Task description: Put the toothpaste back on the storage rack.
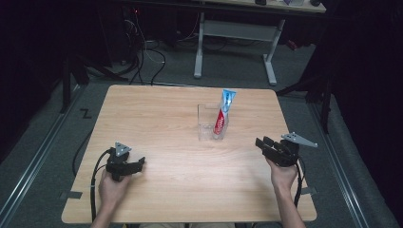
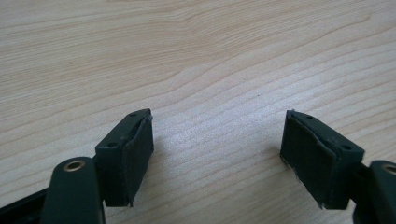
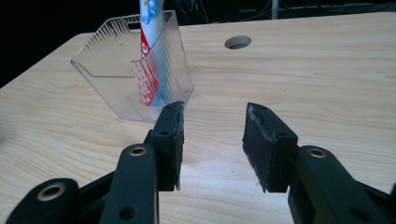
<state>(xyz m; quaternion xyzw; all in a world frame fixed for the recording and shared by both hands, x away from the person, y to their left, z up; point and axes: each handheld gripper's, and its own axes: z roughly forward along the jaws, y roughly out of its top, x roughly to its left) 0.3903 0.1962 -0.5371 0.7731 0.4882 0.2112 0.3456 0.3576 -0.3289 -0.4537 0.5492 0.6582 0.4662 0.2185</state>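
Observation:
A red, white and blue toothpaste tube [image 1: 222,114] stands upright in a clear ribbed plastic holder [image 1: 208,124] near the middle of the wooden table [image 1: 157,118]. My right gripper [image 1: 263,144] hovers to the right of the holder, jaws apart with nothing between them. In the right gripper view the holder [image 3: 116,79] and tube [image 3: 150,60] sit just beyond my right gripper [image 3: 212,142], up and to the left. My left gripper [image 1: 139,165] rests low at the table's front left. In the left gripper view my left gripper [image 2: 217,158] is open wide over bare wood.
A round cable hole [image 3: 237,42] is cut in the tabletop beyond the holder. A white-legged desk [image 1: 237,33] and loose cables [image 1: 142,52] stand on the floor behind the table. Dark stands flank both sides.

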